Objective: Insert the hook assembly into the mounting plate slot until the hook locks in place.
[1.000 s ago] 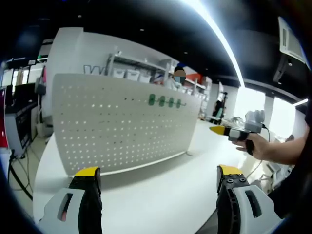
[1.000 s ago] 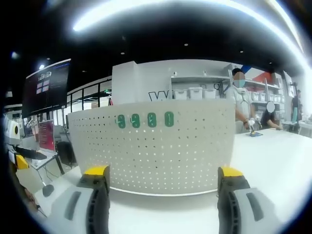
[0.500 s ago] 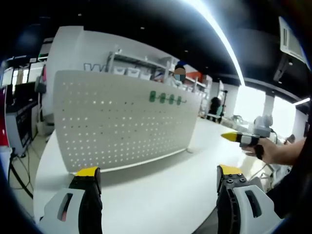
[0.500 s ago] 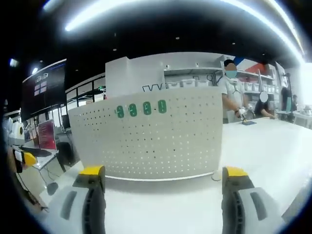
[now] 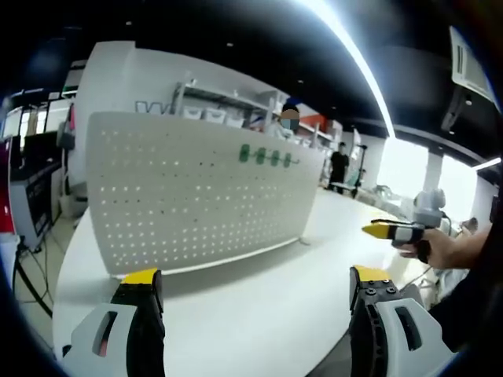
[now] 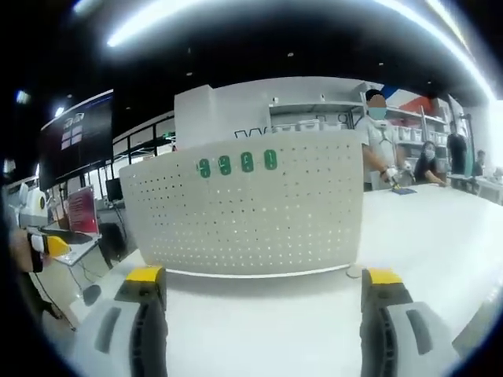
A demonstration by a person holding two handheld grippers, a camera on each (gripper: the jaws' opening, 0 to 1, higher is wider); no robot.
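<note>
So, quick rundown:
pegboard: white perforated mounting plate (image 5: 196,196) stands upright on the white table (image 5: 259,314), well beyond both grippers; in the right gripper view the same plate (image 6: 244,208) sits dead ahead.
green hooks: row of 4 green pieces (image 5: 266,158) near the top edge of the plate, toward its right end in the left gripper view, left of centre (image 6: 236,165) in the right gripper view. Too small to tell if they're seated/locked.
left gripper (image 5: 255,287): yellow-tipped jaws spread wide, nothing btwn them, hovering over the table, not touching the plate.
right gripper (image 6: 263,283): jaws wide apart too, nothing held, tips short of the plate's base. Also visible from the left gripper view far right, yellow tip (image 5: 385,230) in a person's hand (image 5: 440,247), well clear of the plate.
bg: shelving w/ bins behind the plate, ppl standing at a table (image 6: 440,220) far right, dark screen (image 6: 75,145) on the left.
</note>
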